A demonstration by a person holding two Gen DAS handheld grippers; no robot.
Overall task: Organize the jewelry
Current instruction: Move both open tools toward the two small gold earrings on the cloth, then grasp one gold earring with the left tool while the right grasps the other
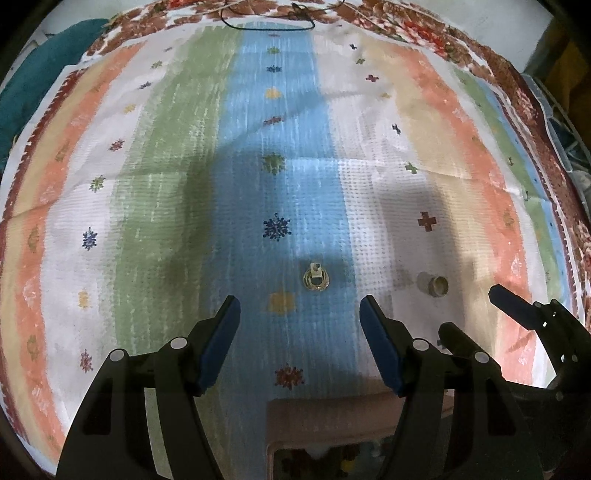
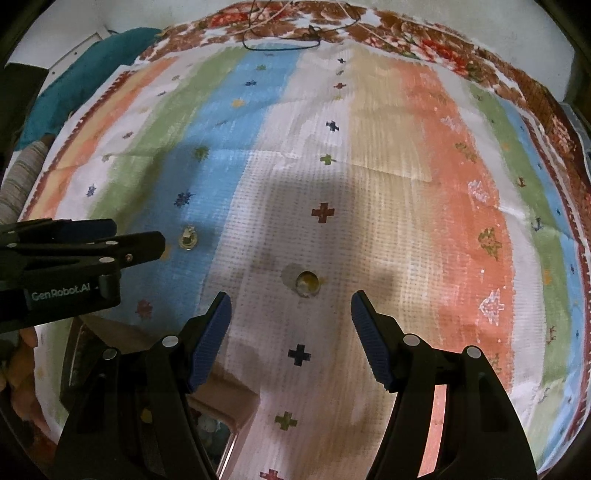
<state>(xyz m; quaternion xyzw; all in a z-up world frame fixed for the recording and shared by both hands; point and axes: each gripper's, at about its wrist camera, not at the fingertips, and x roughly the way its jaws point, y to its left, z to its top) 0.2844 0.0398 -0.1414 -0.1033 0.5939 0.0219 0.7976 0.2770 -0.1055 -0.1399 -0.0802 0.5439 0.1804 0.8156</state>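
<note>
A gold ring with a pale stone lies on the blue stripe of the striped cloth, just beyond my left gripper, whose jaws are open and empty. A second, band-like ring rests on the white stripe to its right. In the right wrist view that band ring lies just ahead of my right gripper, also open and empty. The stone ring shows at left, beside the left gripper. A beige jewelry box sits at the near edge, partly hidden by the fingers.
A black cord necklace lies at the far edge of the cloth on a floral border. A teal fabric is heaped at the far left. The box holds several small pieces.
</note>
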